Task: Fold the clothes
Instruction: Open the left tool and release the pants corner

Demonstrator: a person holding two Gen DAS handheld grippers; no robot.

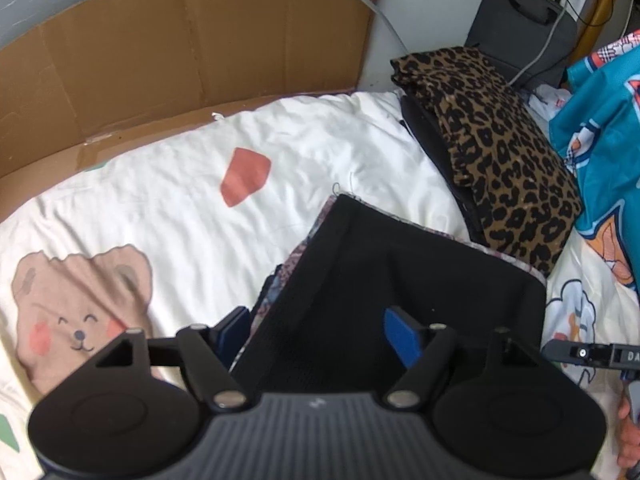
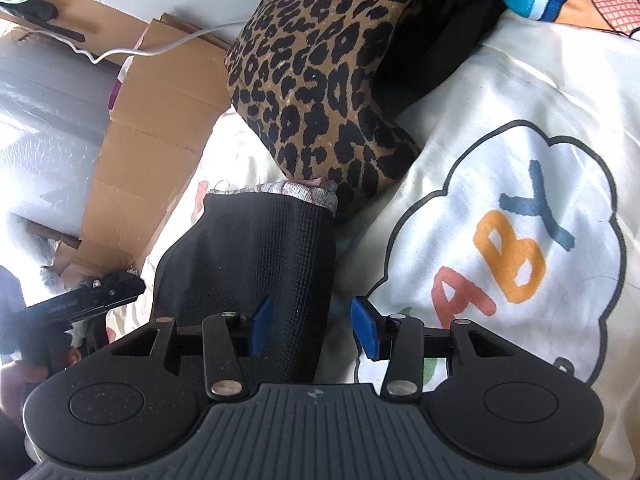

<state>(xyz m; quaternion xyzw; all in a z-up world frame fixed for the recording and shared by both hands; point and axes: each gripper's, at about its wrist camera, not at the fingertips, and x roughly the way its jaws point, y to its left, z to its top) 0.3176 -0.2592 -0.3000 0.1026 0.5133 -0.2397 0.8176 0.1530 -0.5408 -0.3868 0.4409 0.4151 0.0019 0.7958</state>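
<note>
Hovering over the bed (image 1: 192,148), both grippers stand just above a folded black garment (image 1: 384,276) that lies on the white printed cover. Left gripper (image 1: 320,336): jaws wide apart, one blue pad over the garment's left edge and the other over its black middle; nothing visibly pinched. Right gripper (image 2: 312,330): jaws apart about halfway, the left pad over the black knit, the right pad over the bare cover beyond the garment's right edge; no cloth seen between pressing pads, so I read it as unclamped. Key relation: the garment runs with its long axis away from both grippers, near end under them, far end touching or just beside the folded leopard-print garment (image 1: 504,160) at far right. In the right wrist view the far end shows a patterned lining peeking out past the black. Each gripper sits at one near corner, left at left edge, right at right edge, so neither is clearly nearer; judged, the next move is either a last fold toward the far end or a lift onto the stack. Count: one black garment in hand's reach, one leopard-print piece folded over a dark one beneath, one teal printed cloth (image 1: 600,128) unfolded at far right, one cardboard sheet (image 1: 168,40) behind the bed, two grippers.
</note>
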